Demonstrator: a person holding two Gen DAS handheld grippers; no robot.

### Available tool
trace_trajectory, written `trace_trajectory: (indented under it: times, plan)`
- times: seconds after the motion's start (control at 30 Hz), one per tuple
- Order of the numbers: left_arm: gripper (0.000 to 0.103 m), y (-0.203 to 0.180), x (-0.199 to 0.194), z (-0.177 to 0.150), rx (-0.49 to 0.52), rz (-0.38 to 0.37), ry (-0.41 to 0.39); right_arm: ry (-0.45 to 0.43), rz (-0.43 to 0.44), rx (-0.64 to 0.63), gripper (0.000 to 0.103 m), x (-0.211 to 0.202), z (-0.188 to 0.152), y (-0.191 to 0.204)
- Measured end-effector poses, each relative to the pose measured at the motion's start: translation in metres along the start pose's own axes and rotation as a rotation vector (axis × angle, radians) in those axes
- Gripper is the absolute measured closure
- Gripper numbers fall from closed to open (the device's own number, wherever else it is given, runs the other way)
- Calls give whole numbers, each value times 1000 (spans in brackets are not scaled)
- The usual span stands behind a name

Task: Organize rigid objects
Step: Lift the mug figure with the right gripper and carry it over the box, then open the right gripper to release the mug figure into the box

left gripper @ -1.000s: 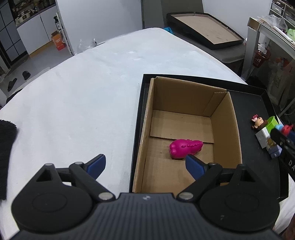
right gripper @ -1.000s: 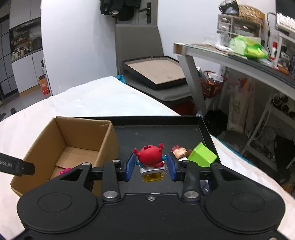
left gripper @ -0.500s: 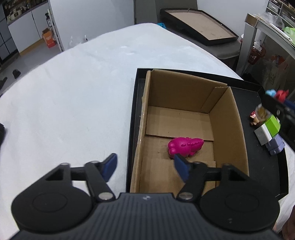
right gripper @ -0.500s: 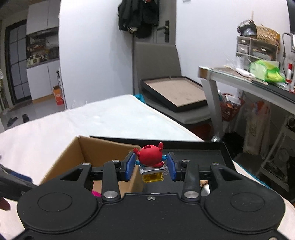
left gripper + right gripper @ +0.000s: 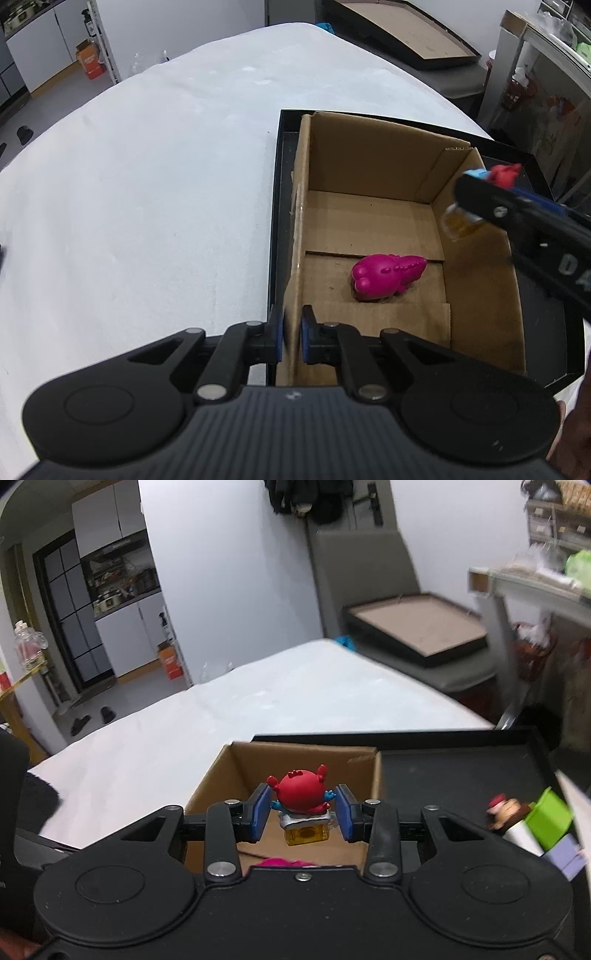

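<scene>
Left wrist view: cardboard box [image 5: 373, 206] in black tray [image 5: 554, 339], holding one magenta toy [image 5: 386, 275]. Left claw [image 5: 291, 338] clamped on box's near-left wall.
Right wrist view: right claw [image 5: 302, 812] grips red figure [image 5: 301, 794] above box.

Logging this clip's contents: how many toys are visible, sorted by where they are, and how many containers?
Toys in cardboard box: 1, magenta toy
Toys held by right hand-held gripper: 1, red figure
Toys on black tray: 1 blurred block cluster
Containers: 2
Total: 5
</scene>
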State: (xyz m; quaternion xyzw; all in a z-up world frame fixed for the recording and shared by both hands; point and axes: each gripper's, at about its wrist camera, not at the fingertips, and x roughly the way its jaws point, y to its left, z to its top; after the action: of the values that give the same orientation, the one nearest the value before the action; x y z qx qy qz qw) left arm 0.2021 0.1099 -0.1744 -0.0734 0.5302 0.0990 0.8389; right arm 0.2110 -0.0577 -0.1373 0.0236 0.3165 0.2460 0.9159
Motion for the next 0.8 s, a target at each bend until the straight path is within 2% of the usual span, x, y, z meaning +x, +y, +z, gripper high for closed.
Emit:
trace_trajectory:
  times: [0.3,0.53,0.8]
  plan:
    - [94,2,2,2,13,-18,12,72,44,57,65,18,-3,5]
    - [94,5,3,3,11,-30,21,112,137,135,59,29,-4,7]
    - [94,6,5,5,3,-30,25,119,134,156,59,21,-3,2]
